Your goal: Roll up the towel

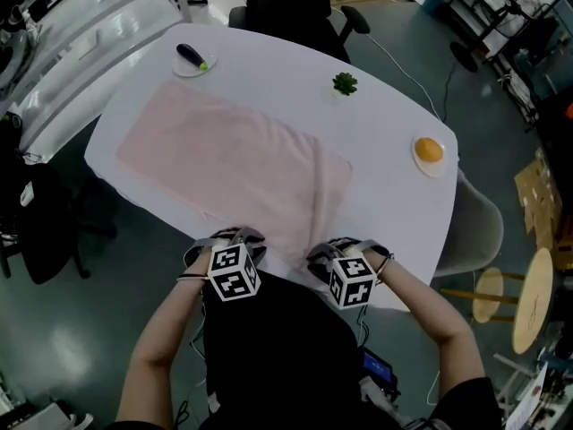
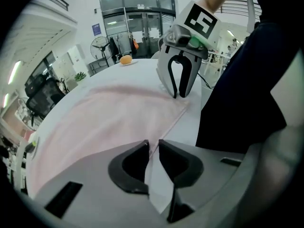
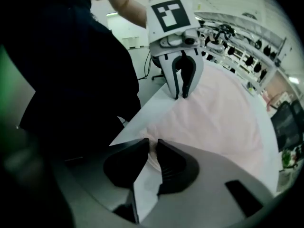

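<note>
Left hand pose: the left tongs [image 1: 235, 240] are pointed steeply down at the near hem of the towel [image 1: 224, 150], marker cube uppermost, with the bare forearm bent in from below.
Right hand pose: the right tongs [image 1: 333, 256] are held the same way just beside them on the same hem, near the towel's right corner; the two cubes are close but apart.
Left tongs state: the jaws are drawn almost together, with only a thin slit left. The towel's hem is caught at the tips.
Right tongs state: the jaws are nearly closed, and a small raised fold of the towel is pinched between the tips.
Towel: pale pink, it is laid flat along the white bench [image 1: 394, 124], stretching away from the person, with one lengthwise crease toward its right side.
Edges: the near hem lies just inside the bench's near rim, and bare strips of bench are left along both long sides of the towel.
Open room: an orange [image 1: 430, 149] on a dish sits well apart to the towel's right. A small green plant [image 1: 345, 83] and a dark pen-like thing [image 1: 191, 57] on a dish stand beyond its far end.
Head view only: the whole outline of the towel and the chair [image 1: 295, 7] past its far end are shown.
Gripper views only: the slits between the jaws and the cloth in them are shown, and each pair of tongs is seen standing on the towel from the other's camera.
</note>
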{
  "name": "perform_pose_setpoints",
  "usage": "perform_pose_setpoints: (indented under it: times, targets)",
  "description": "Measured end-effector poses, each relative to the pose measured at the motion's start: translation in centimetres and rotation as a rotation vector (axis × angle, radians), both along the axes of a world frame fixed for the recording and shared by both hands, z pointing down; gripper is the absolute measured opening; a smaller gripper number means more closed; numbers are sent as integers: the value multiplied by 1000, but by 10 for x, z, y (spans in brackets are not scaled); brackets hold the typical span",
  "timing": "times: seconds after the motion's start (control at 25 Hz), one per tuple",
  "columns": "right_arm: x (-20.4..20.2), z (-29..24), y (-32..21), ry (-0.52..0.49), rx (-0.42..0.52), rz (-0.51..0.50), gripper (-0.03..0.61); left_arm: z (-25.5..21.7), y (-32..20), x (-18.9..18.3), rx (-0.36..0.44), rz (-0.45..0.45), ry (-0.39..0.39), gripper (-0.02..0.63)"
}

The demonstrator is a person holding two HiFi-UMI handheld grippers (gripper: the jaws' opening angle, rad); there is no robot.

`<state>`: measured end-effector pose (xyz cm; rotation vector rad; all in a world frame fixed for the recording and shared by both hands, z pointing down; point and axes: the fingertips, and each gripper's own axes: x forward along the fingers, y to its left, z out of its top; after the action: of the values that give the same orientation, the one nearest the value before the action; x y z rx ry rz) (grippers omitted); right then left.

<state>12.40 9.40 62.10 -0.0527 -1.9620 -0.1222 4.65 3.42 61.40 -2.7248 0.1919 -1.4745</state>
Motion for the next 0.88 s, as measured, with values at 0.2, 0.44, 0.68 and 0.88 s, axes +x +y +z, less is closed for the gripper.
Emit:
perform_pose_setpoints:
  times: [0.2,0.44,0.68,0.88]
  targets:
    - [3,-7,-1,-28,-94,2,29,-2,-2,-3,-11,-66,-15,41]
    - [6,-49,-18,-194,-326,108,29,-16,-3,-3,-83,-66,17,20]
    - [3,-77,-73,-260,-436,163,32,-39,-17,-5,-216,-68,114,17]
    - [-2,-80,-139,-289,-434,282,32,-60,-52,-11,-376,-164,251,17]
